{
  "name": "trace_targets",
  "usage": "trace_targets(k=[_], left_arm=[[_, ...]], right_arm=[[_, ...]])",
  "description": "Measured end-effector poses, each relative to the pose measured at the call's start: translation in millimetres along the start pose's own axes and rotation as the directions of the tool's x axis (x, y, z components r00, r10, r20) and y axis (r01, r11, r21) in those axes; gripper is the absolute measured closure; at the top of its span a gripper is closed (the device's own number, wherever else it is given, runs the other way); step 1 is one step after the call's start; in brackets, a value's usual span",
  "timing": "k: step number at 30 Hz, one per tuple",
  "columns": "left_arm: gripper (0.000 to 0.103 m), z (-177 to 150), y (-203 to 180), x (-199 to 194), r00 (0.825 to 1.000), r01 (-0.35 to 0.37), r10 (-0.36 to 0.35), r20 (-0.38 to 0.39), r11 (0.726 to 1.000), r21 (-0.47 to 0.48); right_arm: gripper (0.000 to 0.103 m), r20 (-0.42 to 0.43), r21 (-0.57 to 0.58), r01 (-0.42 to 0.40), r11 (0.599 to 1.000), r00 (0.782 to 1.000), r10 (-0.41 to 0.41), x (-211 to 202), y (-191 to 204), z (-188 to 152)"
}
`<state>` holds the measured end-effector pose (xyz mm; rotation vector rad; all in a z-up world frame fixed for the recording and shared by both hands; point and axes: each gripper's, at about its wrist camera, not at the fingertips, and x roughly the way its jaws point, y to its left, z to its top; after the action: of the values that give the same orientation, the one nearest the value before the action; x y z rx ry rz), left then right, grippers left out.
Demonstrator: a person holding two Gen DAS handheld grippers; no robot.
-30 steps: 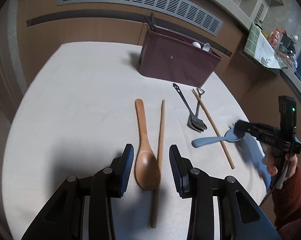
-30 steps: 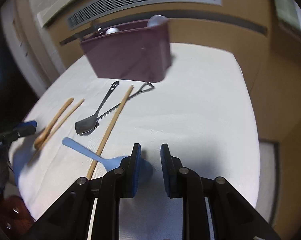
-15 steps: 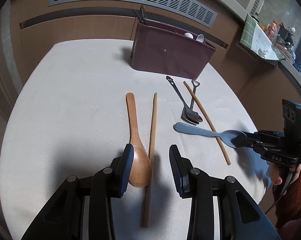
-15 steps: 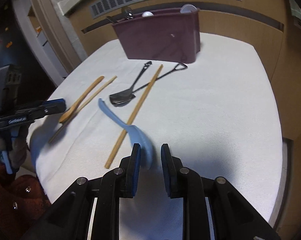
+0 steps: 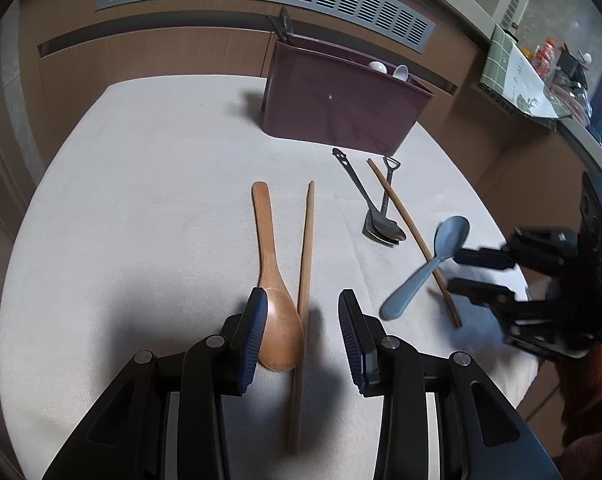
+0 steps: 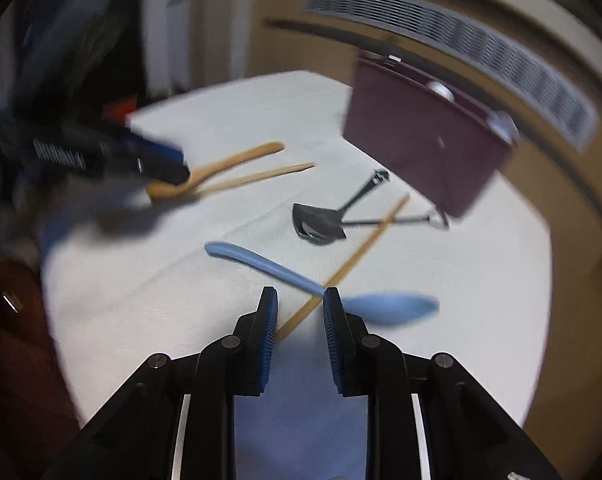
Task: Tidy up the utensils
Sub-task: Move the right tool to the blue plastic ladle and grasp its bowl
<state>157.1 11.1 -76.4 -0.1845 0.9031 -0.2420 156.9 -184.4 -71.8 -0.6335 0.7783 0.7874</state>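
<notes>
The blue spoon (image 6: 301,280) is at the right gripper (image 6: 300,312), close above or on the white tabletop (image 5: 141,200) and crossing over one wooden chopstick (image 6: 357,256). Its neck passes between the right fingers (image 6: 270,320), with the bowl beyond one finger and the handle running out past the other. These fingers are opening. A gap shows at the left pad, and motion blur hides whether the other pad touches the spoon.

Step in hand, as judged: moving the blue spoon to the maroon utensil holder (image 5: 341,108) at the far side of the tabletop. To do it well:
- Close firmly on the neck before any lift; a slack hold lets the spoon swing.
- Lift it clear of the chopstick so that the chopstick is not dragged.
- Carry it handle-down over the holder's open top, clear of the spoons already standing inside.

The left gripper (image 5: 303,322) is open and holds nothing. Its fingers (image 5: 257,320) straddle the bowl of the wooden spoon (image 5: 273,272) and the second chopstick (image 5: 305,280) beside it.

View differences:
- The left wrist view is sharp. It shows the right gripper from the side, the two dark metal spoons (image 5: 381,224) and the holder's contents.
- The right wrist view is blurred. It alone shows the gap between the right pads and the spoon's neck.
</notes>
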Motion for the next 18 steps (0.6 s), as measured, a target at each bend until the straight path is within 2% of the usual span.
trace_targets(k=[2, 4, 6, 8, 10, 11, 14, 16, 18], left_arm=[[0.066, -0.5, 1.8, -3.5, 1.000, -0.008, 0.008, 0.010, 1.000, -0.004], [0.065, -0.9, 5.8, -6.1, 1.000, -0.005, 0.006, 0.021, 1.000, -0.019], [0.066, -0.9, 11.0, -5.5, 1.000, -0.002, 0.003, 0.023, 0.999, -0.039], [0.066, 0.0, 14.1, -2.0, 1.000, 0.000, 0.001, 0.015, 0.999, -0.049], [0.065, 0.8, 13.7, 1.9, 1.000, 0.007, -0.007, 0.008, 0.999, -0.051], [0.065, 0.8, 12.8, 2.9, 1.000, 0.011, -0.011, 0.006, 0.999, -0.049], [0.065, -1.0, 7.4, 3.0, 1.000, 0.028, -0.028, 0.010, 0.999, -0.038], [0.065, -3.0, 5.7, 1.8, 0.999, 0.030, -0.030, 0.011, 0.999, -0.032], [0.065, -4.4, 7.3, -0.9, 1.000, 0.024, -0.024, 0.017, 0.999, -0.031]], right_arm=[[0.083, 0.002, 0.056, -0.017, 0.998, 1.000, 0.017, -1.4, -11.3, 3.9], [0.083, 0.026, 0.228, -0.095, 0.969, 0.995, 0.092, -7.1, -34.4, 1.5], [0.081, 0.032, 0.475, -0.141, 0.869, 0.989, 0.143, -8.4, -62.0, -14.1], [0.079, 0.036, 0.590, -0.116, 0.799, 0.992, 0.118, -11.8, -68.5, -28.5], [0.079, 0.049, 0.654, -0.082, 0.752, 0.997, 0.066, -18.3, -68.0, -42.1], [0.079, 0.059, 0.696, -0.074, 0.715, 0.997, 0.047, -21.3, -68.6, -49.8], [0.079, 0.098, 0.784, -0.110, 0.611, 0.994, 0.054, -20.2, -73.9, -64.3], [0.079, 0.087, 0.834, -0.100, 0.542, 0.995, 0.051, -15.3, -78.0, -71.9], [0.079, 0.104, 0.852, -0.120, 0.509, 0.993, 0.060, -14.0, -79.2, -77.1]])
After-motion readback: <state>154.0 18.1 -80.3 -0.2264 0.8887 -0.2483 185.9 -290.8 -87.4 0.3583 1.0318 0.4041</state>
